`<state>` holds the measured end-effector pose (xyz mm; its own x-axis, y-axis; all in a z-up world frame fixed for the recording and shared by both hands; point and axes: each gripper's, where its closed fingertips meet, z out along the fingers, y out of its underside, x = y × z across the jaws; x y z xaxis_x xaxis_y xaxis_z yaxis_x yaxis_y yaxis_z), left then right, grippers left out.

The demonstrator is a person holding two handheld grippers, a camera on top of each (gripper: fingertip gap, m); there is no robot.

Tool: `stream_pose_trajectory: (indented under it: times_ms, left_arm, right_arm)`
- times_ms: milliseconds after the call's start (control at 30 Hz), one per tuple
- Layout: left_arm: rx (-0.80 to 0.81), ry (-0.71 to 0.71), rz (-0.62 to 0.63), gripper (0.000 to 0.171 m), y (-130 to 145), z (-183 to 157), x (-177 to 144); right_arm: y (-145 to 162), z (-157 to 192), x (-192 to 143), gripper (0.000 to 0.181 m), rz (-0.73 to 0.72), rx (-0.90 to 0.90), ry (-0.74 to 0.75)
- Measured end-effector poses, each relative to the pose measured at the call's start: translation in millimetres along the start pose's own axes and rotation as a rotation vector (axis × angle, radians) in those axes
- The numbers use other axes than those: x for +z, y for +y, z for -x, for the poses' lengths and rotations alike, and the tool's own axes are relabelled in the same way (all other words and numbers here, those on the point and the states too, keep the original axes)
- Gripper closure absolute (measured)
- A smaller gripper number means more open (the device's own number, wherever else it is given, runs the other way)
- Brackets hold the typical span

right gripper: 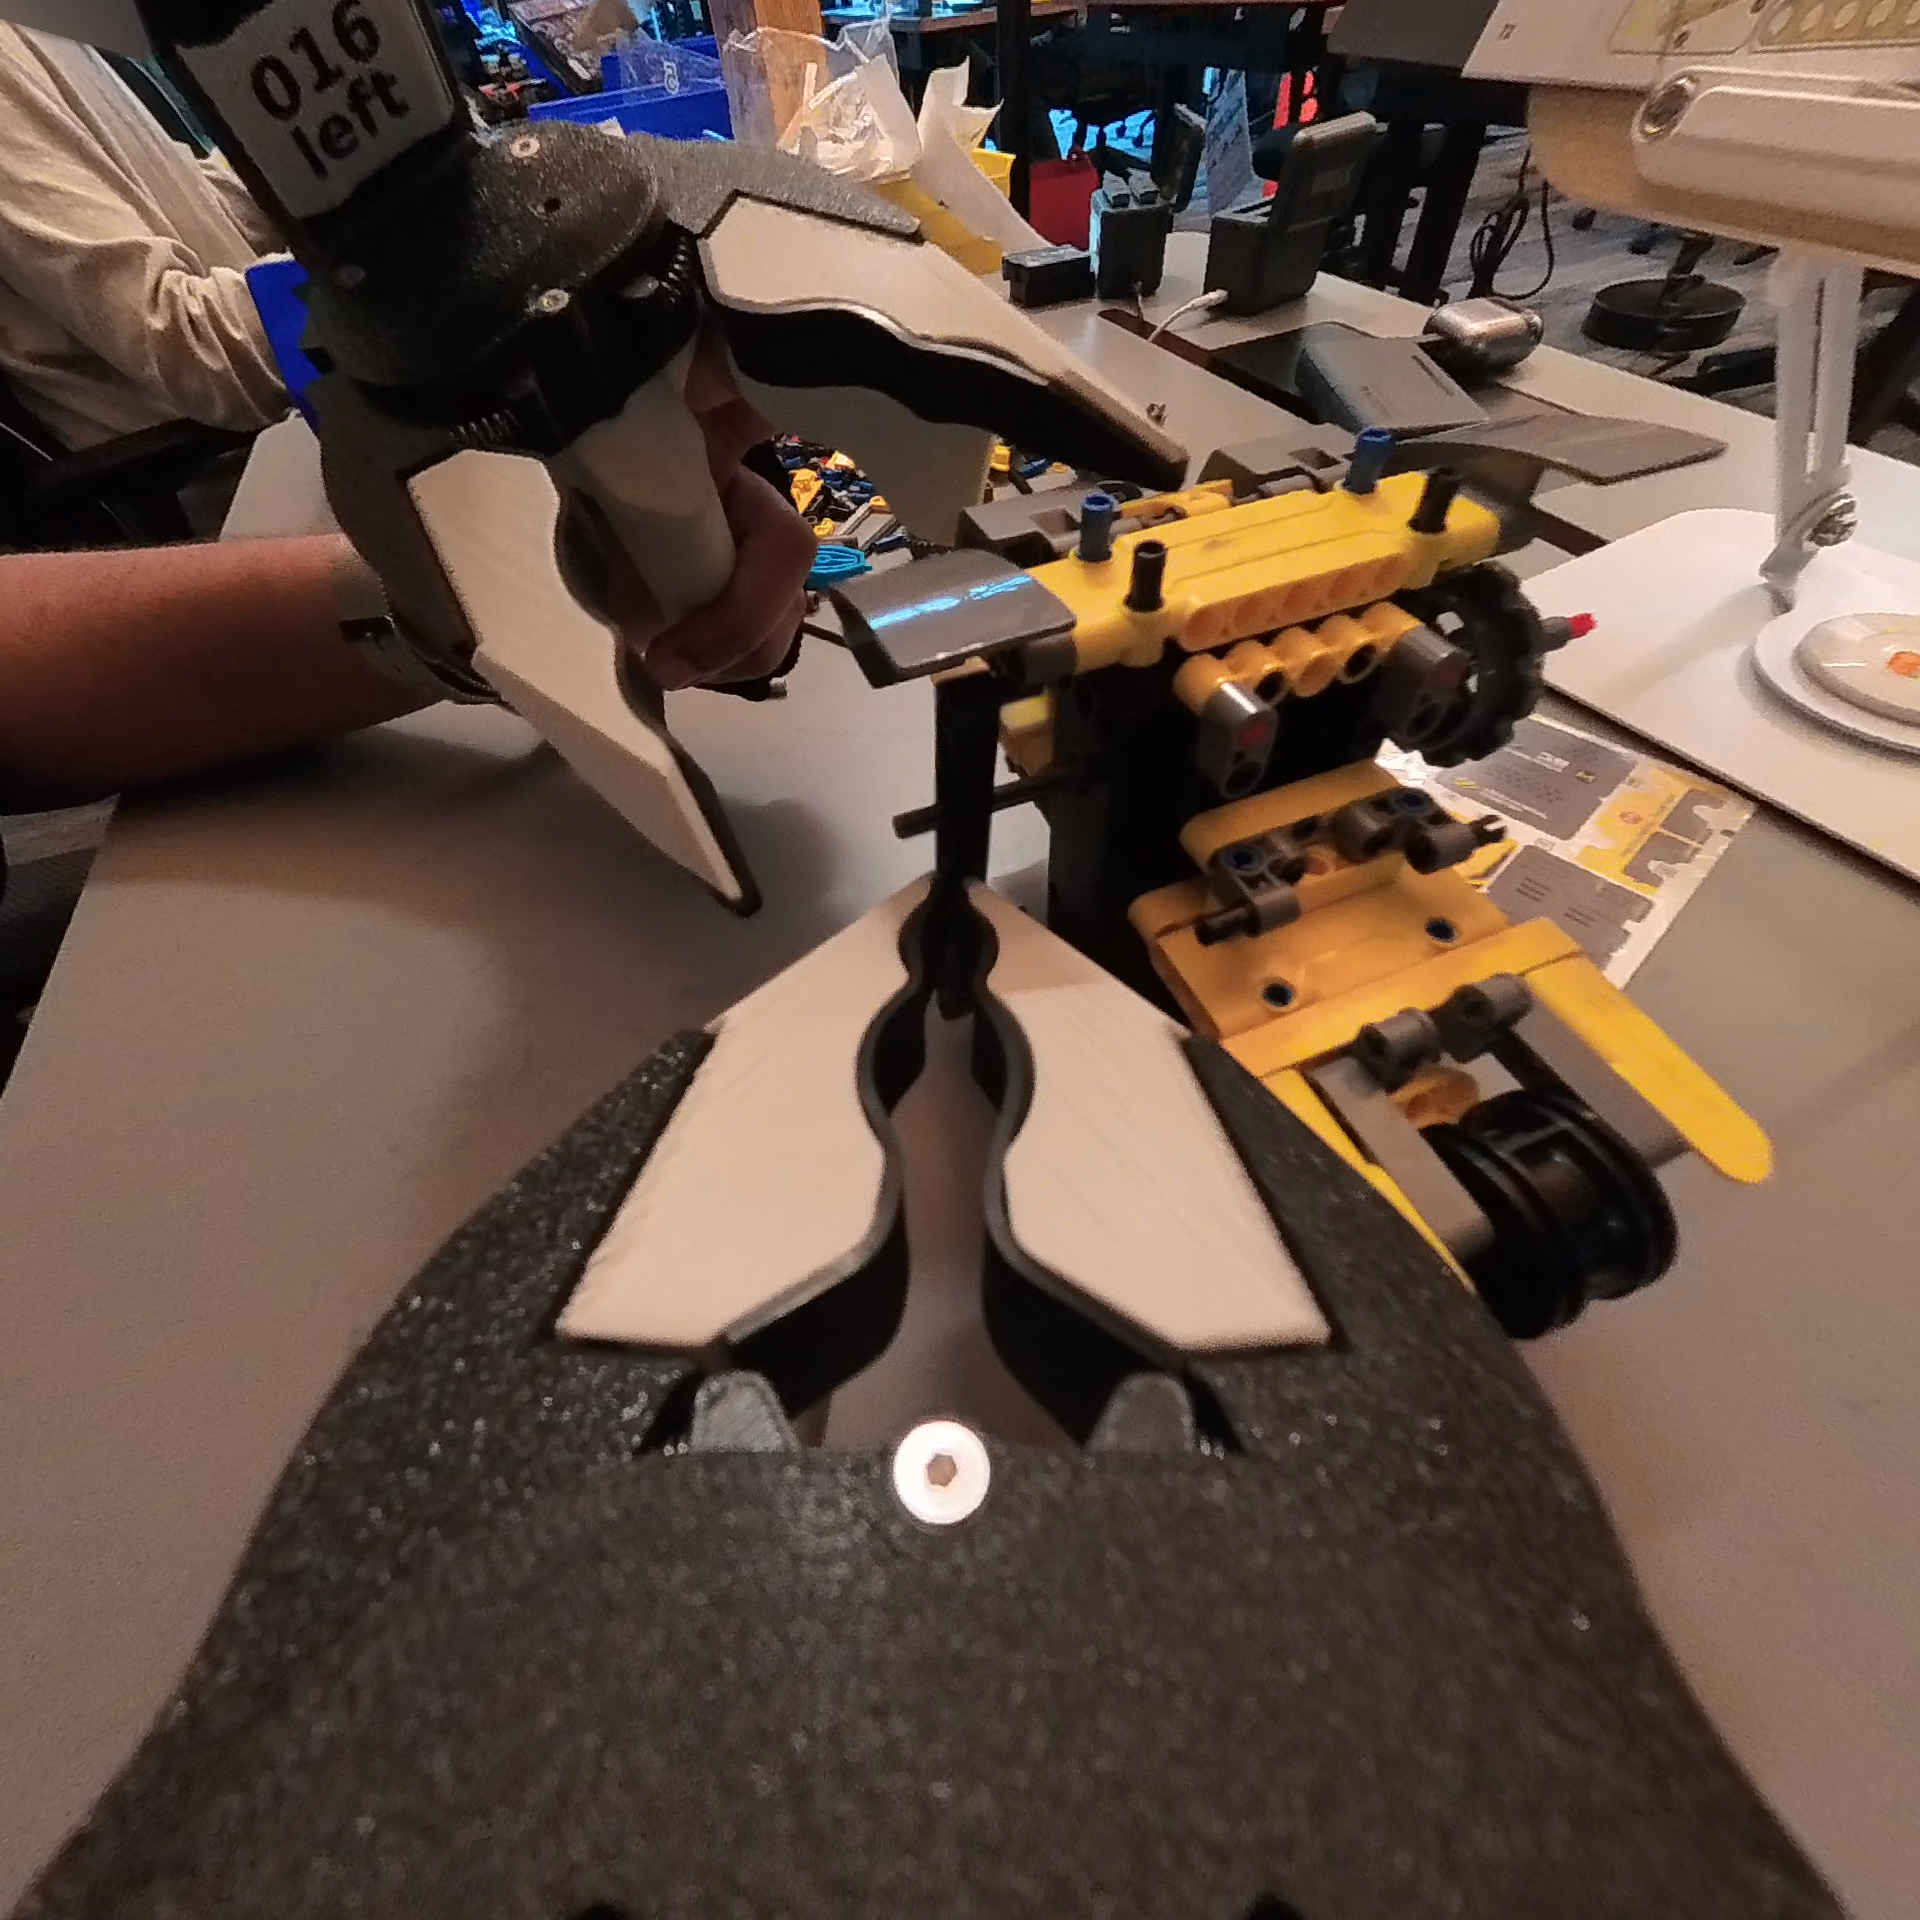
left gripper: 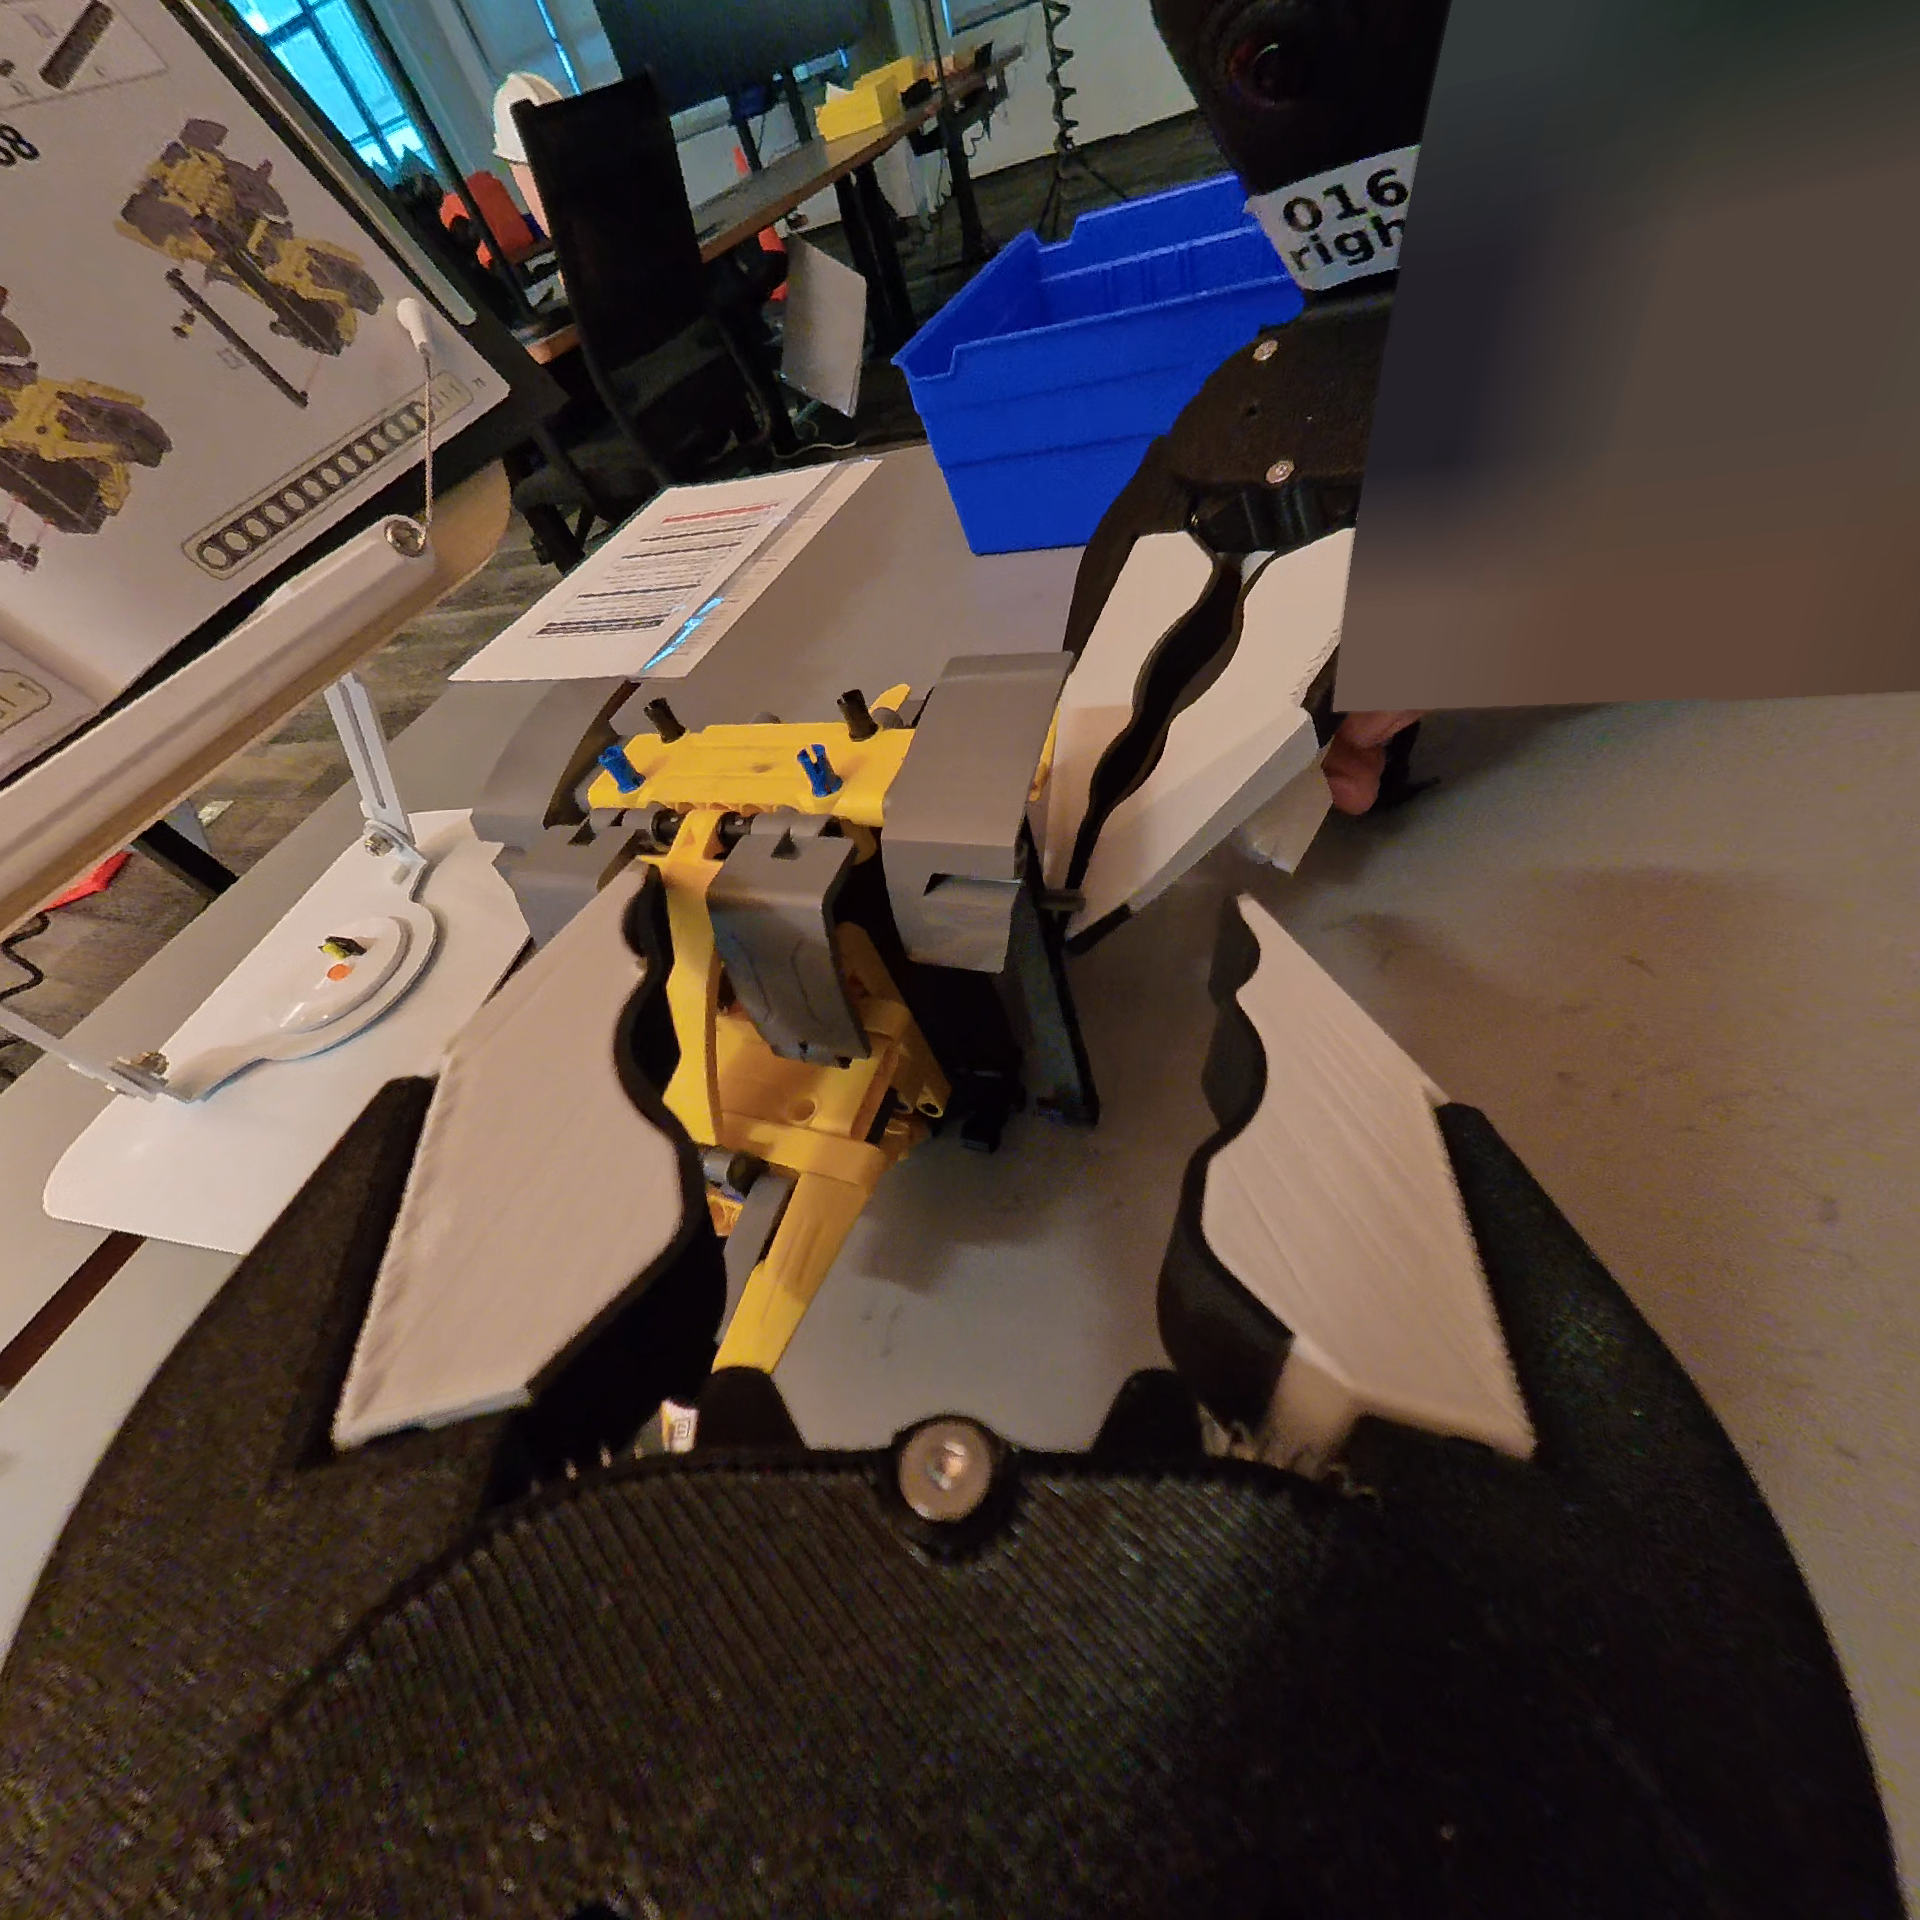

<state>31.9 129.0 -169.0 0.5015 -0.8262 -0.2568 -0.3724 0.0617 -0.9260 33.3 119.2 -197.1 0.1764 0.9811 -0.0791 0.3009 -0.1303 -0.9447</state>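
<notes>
A yellow and grey brick-built vehicle model (left gripper: 790, 790) stands on the grey table (left gripper: 1558, 1039); it also shows in the right wrist view (right gripper: 1299, 613). My left gripper (left gripper: 940, 904) is open and straddles the model, its left finger (left gripper: 540, 1122) against the model's side and its right finger (left gripper: 1351, 1174) apart from it. My right gripper (right gripper: 951, 899) is shut on a black upright beam (right gripper: 961, 769) at the model's side. In the left wrist view the right gripper (left gripper: 1081, 920) comes in from the upper right. The left gripper (right gripper: 956, 675) shows open at the upper left of the right wrist view.
An instruction sheet (left gripper: 208, 260) leans on a white stand (left gripper: 312, 987) at the left. A blue bin (left gripper: 1081, 353) and a printed sheet (left gripper: 675, 571) lie behind the model. A sticker sheet (right gripper: 1590, 831) lies beside it. Loose bricks (right gripper: 831, 488) and a person's arm (right gripper: 156, 623) are at the left.
</notes>
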Motion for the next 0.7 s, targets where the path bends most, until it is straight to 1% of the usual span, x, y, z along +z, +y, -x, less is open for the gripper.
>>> stream_pose_trajectory:
  times_ms: [133,267,367,433,533,633,700]
  left_arm:
    - [-0.015,-0.032,0.008,0.074,4,6,-2]
    - [-0.026,-0.04,0.014,0.073,6,9,-4]
    - [-0.03,-0.041,0.009,0.072,6,10,-8]
    - [-0.042,-0.05,0.005,0.072,7,15,-11]
    - [-0.076,-0.072,0.018,0.072,12,23,-13]
    - [-0.139,-0.11,0.052,0.072,20,34,-10]
    - [-0.182,-0.12,0.086,0.072,27,35,-5]
  right_arm:
    - [-2,-6,-5,0.181,-0.019,0.027,0.02]
    - [-2,-10,-10,0.181,-0.037,0.063,0.028]
    - [-1,-11,-16,0.181,-0.037,0.045,0.052]
    - [-4,-10,-22,0.178,-0.052,0.023,0.076]
    - [-17,-3,-29,0.171,-0.111,-0.009,0.087]
    - [-30,7,-31,0.165,-0.156,-0.041,0.099]
    - [-32,13,-29,0.161,-0.149,-0.071,0.112]
